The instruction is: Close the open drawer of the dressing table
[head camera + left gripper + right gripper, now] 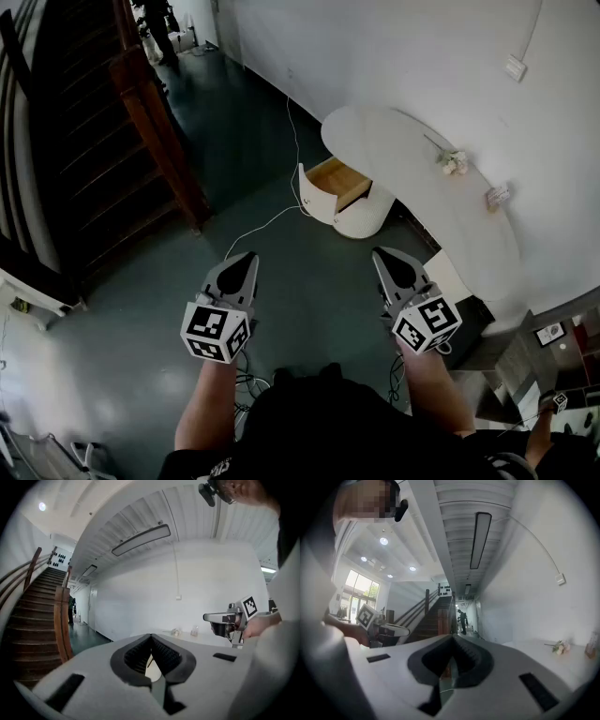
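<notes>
My left gripper (151, 638) has its jaws closed tip to tip with nothing between them; the right gripper (452, 638) reads the same, closed and empty; both are held out roughly level over the dark floor (309, 309), well short of the work. The drawer (336, 180) stands pulled out of the rounded base of the white dressing table (403, 141), its wooden inside open to view and its white front panel at its left end in the head view; it lies ahead of me, between the lines of the two grippers.

The step in hand, as I judge it, is the approach; I would walk in, keep the jaws closed as a blunt pusher, set one gripper on the middle of the front panel and push straight along the drawer's run — an off-centre push may skew it. A white cable (272, 220) trails on the floor near the drawer; I would step clear of it.

No writing is legible anywhere; the cubes (217, 330) carry only black-and-white square patterns.
</notes>
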